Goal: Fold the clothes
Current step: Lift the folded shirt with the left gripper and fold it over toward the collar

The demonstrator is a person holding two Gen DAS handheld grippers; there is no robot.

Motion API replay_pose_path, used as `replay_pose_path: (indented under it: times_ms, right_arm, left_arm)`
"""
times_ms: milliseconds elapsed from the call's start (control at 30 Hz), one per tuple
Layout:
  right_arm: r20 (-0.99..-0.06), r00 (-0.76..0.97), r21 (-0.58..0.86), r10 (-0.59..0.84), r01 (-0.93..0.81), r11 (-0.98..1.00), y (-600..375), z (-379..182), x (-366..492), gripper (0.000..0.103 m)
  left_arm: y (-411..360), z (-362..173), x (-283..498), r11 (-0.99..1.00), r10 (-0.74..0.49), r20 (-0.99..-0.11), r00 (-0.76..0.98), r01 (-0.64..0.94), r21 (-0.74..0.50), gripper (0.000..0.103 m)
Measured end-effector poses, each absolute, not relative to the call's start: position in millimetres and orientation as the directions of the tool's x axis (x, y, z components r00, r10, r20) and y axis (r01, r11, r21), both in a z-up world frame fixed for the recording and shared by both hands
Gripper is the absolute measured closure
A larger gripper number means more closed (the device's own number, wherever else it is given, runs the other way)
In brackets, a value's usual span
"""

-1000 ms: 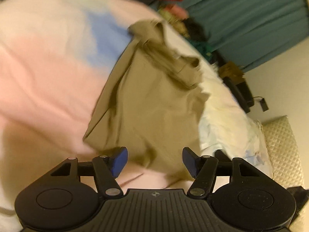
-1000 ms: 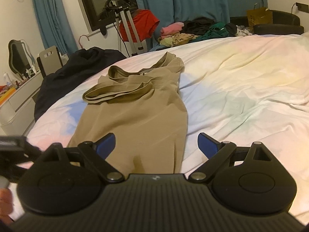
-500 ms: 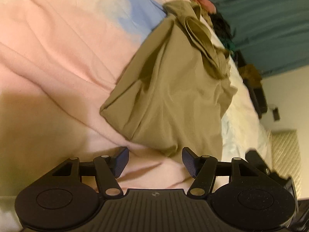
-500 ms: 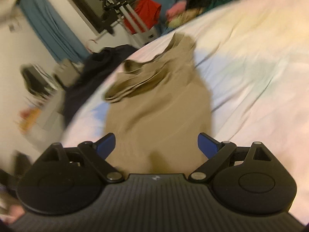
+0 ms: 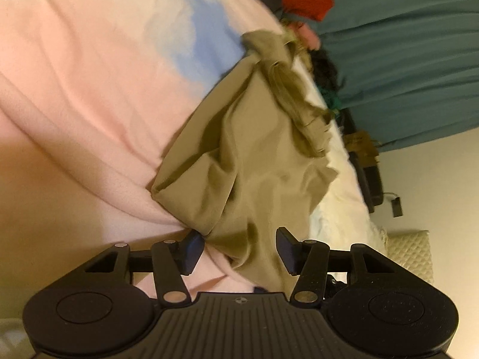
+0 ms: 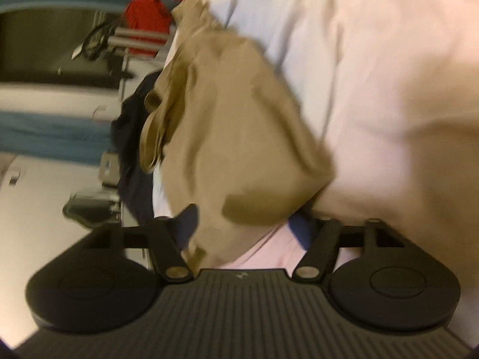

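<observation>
R view's blurred & my near hem of the tan garment [image 5: 254, 161] on the bed [image 5: 89, 89] is cut off, both tilted hand-held grippers, left hand-held gripper [image 5: 239, 249] & right hand-held gripper [image 6: 247, 224], closing around its cloth, grip unclear.

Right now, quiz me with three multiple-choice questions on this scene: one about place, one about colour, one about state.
1. Where does the garment lie?
A. on the bed
B. on a chair
C. on the floor

2. What colour is the garment?
A. red
B. tan
C. navy

3. What is between the left hand-held gripper's jaws?
A. nothing
B. a hanger
C. the garment's near edge

Answers:
1 A, it rests on the pastel sheet.
2 B, the cloth is tan in both views.
3 C, the near edge bunches between the closing jaws.
</observation>
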State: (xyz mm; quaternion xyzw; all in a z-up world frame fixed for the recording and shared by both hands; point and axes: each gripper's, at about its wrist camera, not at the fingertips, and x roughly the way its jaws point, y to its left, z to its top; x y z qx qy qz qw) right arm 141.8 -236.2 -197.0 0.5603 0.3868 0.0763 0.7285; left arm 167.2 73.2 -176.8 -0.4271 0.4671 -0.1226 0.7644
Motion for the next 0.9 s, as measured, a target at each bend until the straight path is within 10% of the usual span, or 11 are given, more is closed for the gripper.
replay_pose_path:
  times_ms: [233,667,900]
  right_arm:
    - [-0.515,0.726,0.820,0.456,0.262,0.508,-234.5,-173.1,137.2,0.089]
    - [-0.302,0.822,0.879,0.483,0.044,0.474,-245.7,-134.2,139.1,0.092]
    - [-0.287,0.817,0.893,0.500,0.039,0.449,-253.6,-134.3,144.3,0.092]
  left_arm:
    - [68.2,-171.7,161.3,0.590,-0.623,-0.583,0.522,-0.176,-0.788,0.043]
    - [34.0,-176.0,179.0,0.294,-0.848,-0.282,0.449,-0.045,-0.955,0.026]
    - [40.5,-192.7,189.3,0.315,-0.797,-0.333,0.504,-0.123,-0.941,0.027]
